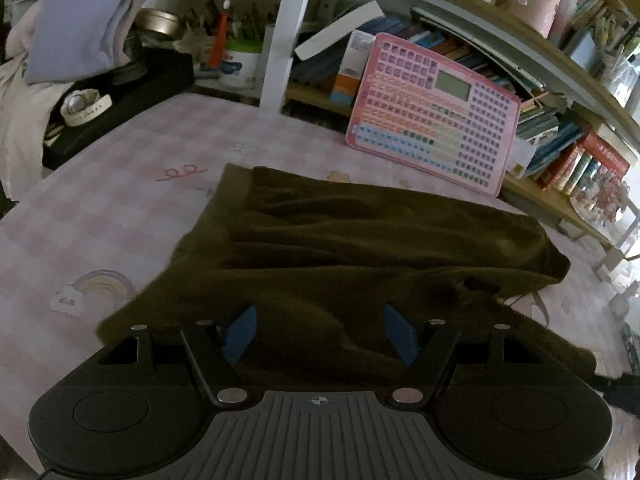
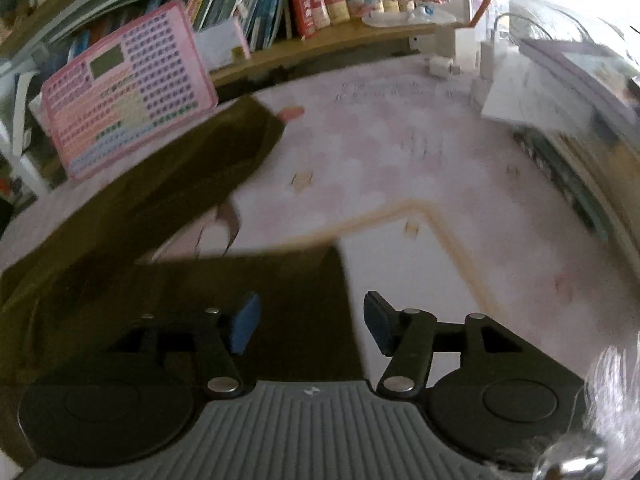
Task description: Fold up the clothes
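Observation:
A dark olive garment lies partly folded on the pink checked tablecloth, its far edge doubled over. My left gripper hovers over the garment's near part, jaws open, blue pads apart with only cloth beneath them. In the right wrist view the same garment spreads to the left, with a straight edge running under my right gripper. Its jaws stand open, nothing pinched between the blue pads; the picture is blurred.
A pink keyboard toy leans against the bookshelf behind the garment. A black box with a white band and a lilac folded cloth sit at far left. Papers and white boxes crowd the right end of the tablecloth.

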`<state>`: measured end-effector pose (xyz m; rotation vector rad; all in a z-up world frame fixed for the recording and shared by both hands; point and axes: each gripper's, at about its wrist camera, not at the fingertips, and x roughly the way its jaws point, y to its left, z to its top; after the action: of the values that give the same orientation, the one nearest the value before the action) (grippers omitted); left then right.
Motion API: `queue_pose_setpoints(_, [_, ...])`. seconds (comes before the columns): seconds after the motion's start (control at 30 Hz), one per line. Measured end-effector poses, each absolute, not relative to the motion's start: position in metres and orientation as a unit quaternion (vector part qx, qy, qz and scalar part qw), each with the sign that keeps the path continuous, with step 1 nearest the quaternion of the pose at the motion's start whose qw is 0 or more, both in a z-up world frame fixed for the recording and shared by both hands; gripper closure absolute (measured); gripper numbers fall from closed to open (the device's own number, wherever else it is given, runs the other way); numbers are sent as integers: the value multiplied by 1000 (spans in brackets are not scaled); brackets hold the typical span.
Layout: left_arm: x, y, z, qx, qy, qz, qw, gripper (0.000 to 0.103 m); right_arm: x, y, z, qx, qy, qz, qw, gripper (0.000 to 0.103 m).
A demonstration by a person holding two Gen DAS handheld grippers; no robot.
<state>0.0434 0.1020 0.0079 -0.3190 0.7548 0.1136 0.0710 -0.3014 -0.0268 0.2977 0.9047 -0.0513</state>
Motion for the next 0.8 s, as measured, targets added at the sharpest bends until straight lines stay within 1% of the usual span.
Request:
queue_pose_setpoints(0.3, [19, 159, -5, -157, 376, 56, 912, 30, 5, -236, -34, 112, 441, -53, 889, 46])
queue_pose_setpoints(0.37, [15, 170, -8, -156, 378, 62, 911, 31, -5, -227, -35, 108, 441, -62, 889, 44])
queue_pose_setpoints(0.47, [8, 183, -12, -155, 377, 72, 910, 31, -16, -219, -36, 102, 438, -76, 890, 41])
queue_pose_setpoints(0.6, [6, 193, -14, -141, 365, 98, 915, 31, -23, -215, -37, 80, 434, -99, 892, 41])
queue_pose_setpoints(0.8, [15, 197, -33, -107, 385, 109, 910, 31, -28, -216, -39, 62, 430, -109, 894, 41])
